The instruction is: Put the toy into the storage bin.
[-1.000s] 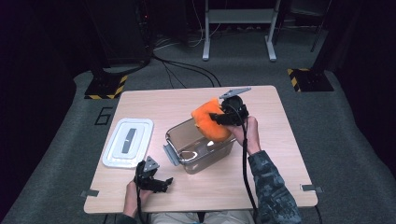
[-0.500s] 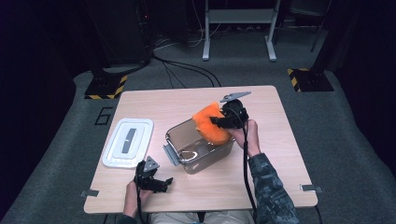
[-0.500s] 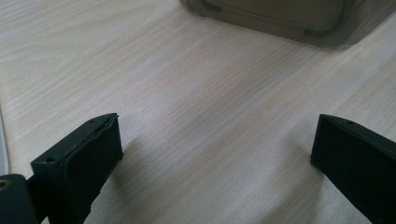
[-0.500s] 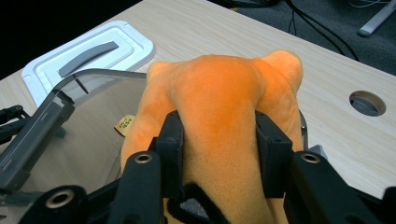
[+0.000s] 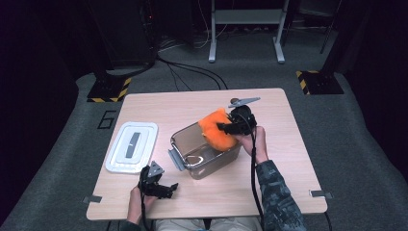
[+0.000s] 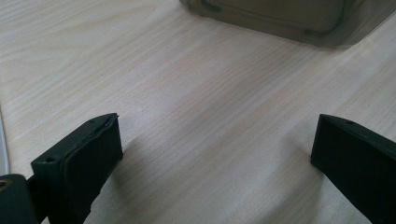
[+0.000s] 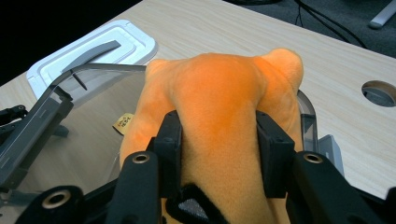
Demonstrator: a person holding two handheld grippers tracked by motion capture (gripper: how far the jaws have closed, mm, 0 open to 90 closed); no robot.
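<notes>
The right tool (image 7: 218, 135), jaws clamped on the orange plush toy (image 7: 219, 107) over the clear container (image 5: 204, 149), is mid-placement; next, lower and release, left tool (image 6: 217, 154) gaping empty.

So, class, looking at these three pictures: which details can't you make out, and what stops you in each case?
- Orange plush toy: its lower part is hidden by the right claw in the right gripper view, so its shape is unclear.
- Yellow label inside the clear container: print too small.
- White lid: cut off by the left edge of the left gripper view.
- Small ring-like thing on the container floor: too small in the high view.
</notes>
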